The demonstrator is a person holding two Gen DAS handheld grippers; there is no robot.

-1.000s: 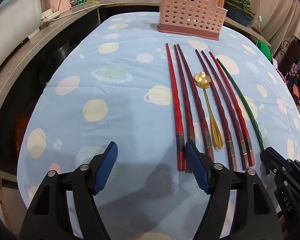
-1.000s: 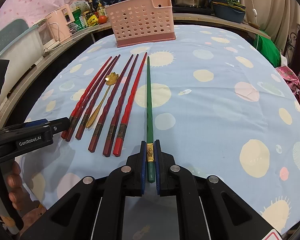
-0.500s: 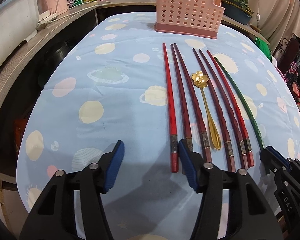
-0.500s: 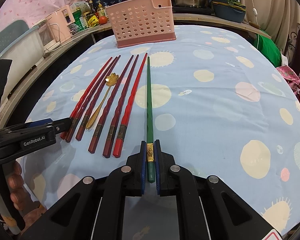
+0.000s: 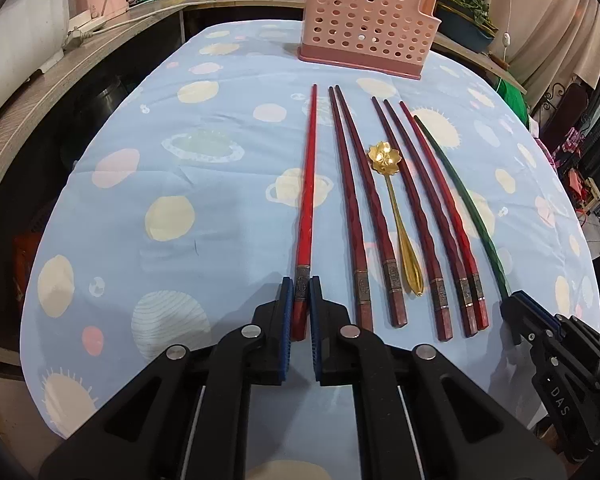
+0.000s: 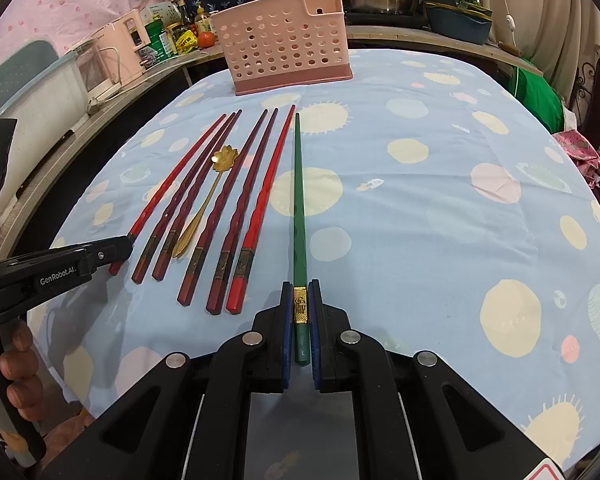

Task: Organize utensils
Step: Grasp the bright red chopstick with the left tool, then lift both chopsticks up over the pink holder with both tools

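Observation:
On the blue planet-print tablecloth (image 5: 180, 260) lies a row of chopsticks with a gold flower spoon (image 5: 392, 200) among them. My left gripper (image 5: 300, 280) is closing its jaws on the near end of the leftmost bright red chopstick (image 5: 309, 184), and the blue pads touch it on both sides. My right gripper (image 6: 300, 284) is shut on the gold-banded near end of the green chopstick (image 6: 298, 200), which rests flat on the cloth. Several dark red chopsticks (image 5: 380, 216) lie between the two. The pink perforated utensil holder (image 5: 364, 36) stands upright at the table's far end.
A counter with a kettle, bottles, a tomato and pots runs behind and left of the table. A hand (image 6: 18, 380) holds the left gripper's handle at the near left edge. The cloth to the right of the green chopstick is bare (image 6: 440, 220).
The left gripper's jaws went from wide apart to closed around the leftmost red chopstick's near end. The right gripper kept its hold on the green chopstick and stayed put.

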